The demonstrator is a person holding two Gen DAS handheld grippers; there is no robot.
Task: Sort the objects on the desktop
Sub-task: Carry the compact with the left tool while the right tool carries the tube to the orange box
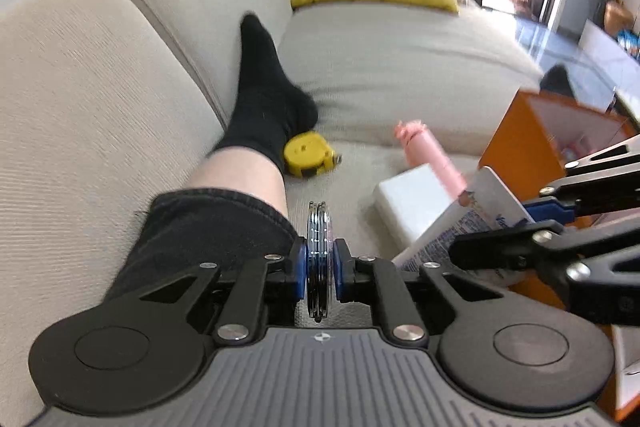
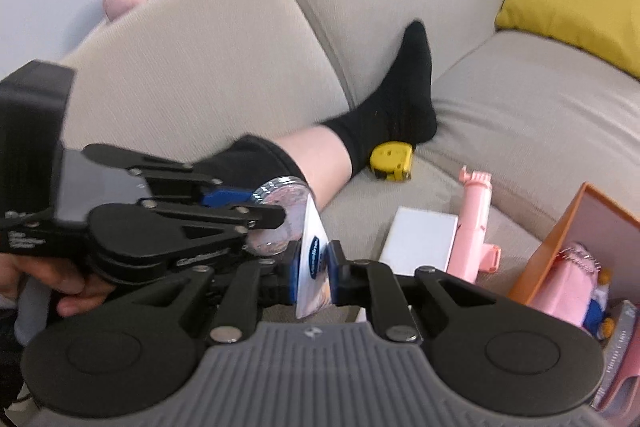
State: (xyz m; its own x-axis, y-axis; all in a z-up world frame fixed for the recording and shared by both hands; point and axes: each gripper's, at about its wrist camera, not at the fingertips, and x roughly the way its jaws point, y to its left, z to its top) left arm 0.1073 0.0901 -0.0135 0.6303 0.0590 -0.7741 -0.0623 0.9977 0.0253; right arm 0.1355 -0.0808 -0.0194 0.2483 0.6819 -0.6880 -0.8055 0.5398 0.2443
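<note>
Here, left gripper point(image 1: 319, 263) clamps a clear round disc point(image 1: 318, 247) edge-on; right gripper point(image 2: 313, 273) clamps a white tube point(image 2: 314, 259); a socked leg point(image 1: 260, 107) lies along the sofa's point(image 1: 400, 67) back edge.

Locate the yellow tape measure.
The yellow tape measure lies on the sofa seat, against the heel of the black sock, left of the pink toy in both views.

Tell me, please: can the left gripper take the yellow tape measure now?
Probably not. The left gripper is shut on a clear round disc, and the tape measure lies against the person's black sock.
</note>
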